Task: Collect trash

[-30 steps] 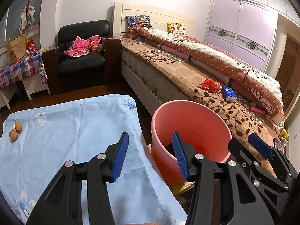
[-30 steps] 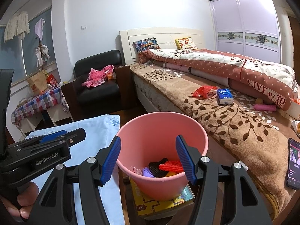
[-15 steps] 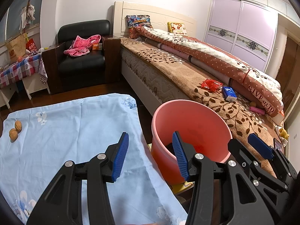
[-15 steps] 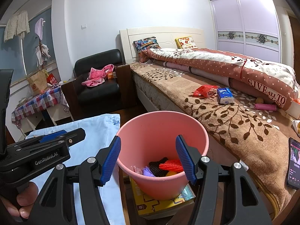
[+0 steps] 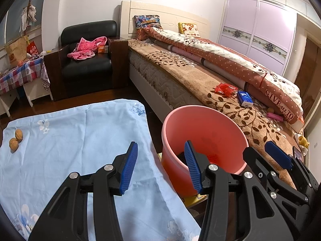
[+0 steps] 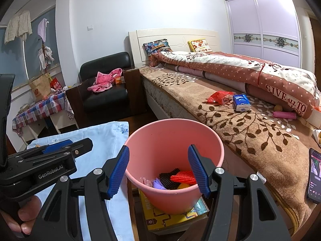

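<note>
Hovering over pink bucket (image 6: 212, 138) (trash inside), jaws apart.

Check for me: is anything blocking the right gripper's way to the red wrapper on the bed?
Nothing visible does. The right gripper is open over the pink bucket; beyond its rim only bare brown bedspread leads to the red wrapper.

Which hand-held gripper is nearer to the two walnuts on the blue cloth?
Left. The left hand-held gripper hangs over the blue cloth that holds the walnuts, though well short of them. The right hand-held gripper is over the pink bucket, farther off.
</note>
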Tool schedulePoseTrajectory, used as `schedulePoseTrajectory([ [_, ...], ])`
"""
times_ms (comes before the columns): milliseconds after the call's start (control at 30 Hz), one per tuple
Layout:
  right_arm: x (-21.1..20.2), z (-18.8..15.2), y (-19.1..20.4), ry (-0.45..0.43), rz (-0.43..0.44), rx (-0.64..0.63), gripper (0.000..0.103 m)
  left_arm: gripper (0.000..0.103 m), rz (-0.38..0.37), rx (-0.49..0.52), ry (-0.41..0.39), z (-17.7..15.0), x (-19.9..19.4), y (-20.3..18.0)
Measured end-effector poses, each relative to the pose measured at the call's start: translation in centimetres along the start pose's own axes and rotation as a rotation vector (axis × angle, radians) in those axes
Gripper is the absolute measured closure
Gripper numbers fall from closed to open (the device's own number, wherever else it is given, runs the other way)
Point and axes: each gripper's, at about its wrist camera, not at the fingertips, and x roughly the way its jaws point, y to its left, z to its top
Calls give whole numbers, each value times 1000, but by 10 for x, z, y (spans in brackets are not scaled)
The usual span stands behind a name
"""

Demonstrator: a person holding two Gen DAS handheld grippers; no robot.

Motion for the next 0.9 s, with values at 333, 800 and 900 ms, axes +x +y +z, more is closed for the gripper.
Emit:
schedulePoseTrajectory([
  [333,0,0,2,1,-1,-2,43,54,1,-1,0,0,0,1],
  [800,-1,0,4,3,-2,-2,43,54,3,-3,4,-2,3,2],
  [900,-1,0,4,2,-2,-3,43,54,9,-4,-3,-5,3,2],
])
